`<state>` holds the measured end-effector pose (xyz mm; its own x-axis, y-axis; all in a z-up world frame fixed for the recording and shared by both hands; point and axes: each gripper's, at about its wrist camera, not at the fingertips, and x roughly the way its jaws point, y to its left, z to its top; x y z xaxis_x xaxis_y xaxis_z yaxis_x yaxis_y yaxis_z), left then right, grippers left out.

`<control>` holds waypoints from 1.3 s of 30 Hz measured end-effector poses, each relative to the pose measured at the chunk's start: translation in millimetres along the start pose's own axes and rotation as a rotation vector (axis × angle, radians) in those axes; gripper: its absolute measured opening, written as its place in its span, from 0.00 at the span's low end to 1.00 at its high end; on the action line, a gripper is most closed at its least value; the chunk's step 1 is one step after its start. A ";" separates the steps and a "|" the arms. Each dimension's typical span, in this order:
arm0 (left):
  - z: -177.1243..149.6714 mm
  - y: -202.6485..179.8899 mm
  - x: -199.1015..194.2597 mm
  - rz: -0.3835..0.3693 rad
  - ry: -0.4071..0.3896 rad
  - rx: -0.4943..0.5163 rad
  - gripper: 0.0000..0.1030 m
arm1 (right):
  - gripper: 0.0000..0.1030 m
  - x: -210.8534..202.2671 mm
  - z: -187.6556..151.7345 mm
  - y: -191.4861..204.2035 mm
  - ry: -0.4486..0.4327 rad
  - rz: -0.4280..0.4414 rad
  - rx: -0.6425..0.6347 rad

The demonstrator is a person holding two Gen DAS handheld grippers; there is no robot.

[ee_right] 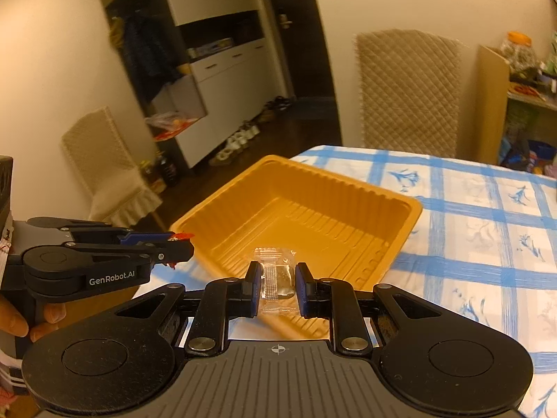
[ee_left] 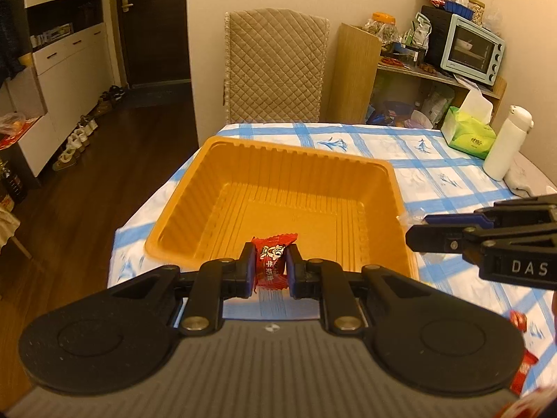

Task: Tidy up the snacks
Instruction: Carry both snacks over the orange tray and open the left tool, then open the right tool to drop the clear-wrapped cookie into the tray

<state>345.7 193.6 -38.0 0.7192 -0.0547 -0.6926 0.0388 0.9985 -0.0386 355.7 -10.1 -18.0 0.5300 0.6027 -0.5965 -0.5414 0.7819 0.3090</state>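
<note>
Both grippers are clamping snacks over the orange tray's [ee_left: 222, 160] near edge: left gripper [ee_left: 271, 267] pinching a red candy [ee_left: 273, 261], right gripper [ee_right: 278, 280] a clear packet [ee_right: 276, 280]. Letting go early is risking drops onto the table [ee_right: 470, 230].

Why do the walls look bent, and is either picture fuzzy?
Left wrist view: the fisheye lens bows the door frame; the orange tray and red candy look sharp. Right wrist view: same bending, with slight blur on the chair and the room behind it.
</note>
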 end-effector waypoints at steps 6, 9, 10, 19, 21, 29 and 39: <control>21.2 3.6 39.9 -0.023 0.035 0.003 0.16 | 0.21 26.9 13.5 -21.9 0.022 -0.050 0.060; 28.9 5.2 60.3 -0.029 0.060 0.009 0.16 | 0.21 42.8 18.7 -33.0 0.040 -0.070 0.082; 31.0 5.5 66.7 -0.031 0.068 0.010 0.16 | 0.21 47.4 20.2 -36.5 0.047 -0.078 0.089; 35.4 10.5 115.1 -0.044 0.145 0.010 0.16 | 0.21 83.1 18.1 -52.9 0.106 -0.107 0.131; 34.1 12.2 121.1 -0.045 0.158 0.010 0.16 | 0.21 87.6 17.7 -54.4 0.113 -0.111 0.134; 29.4 19.3 133.9 -0.054 0.181 -0.006 0.16 | 0.21 99.0 17.5 -55.8 0.127 -0.116 0.147; 34.2 29.6 129.3 -0.063 0.154 -0.043 0.41 | 0.21 102.1 17.6 -53.0 0.133 -0.129 0.158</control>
<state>463.6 216.2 -104.0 0.6015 -0.1199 -0.7898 0.0485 0.9923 -0.1137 450.0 12.7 -82.2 0.4919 0.4783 -0.7275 -0.3608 0.8725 0.3296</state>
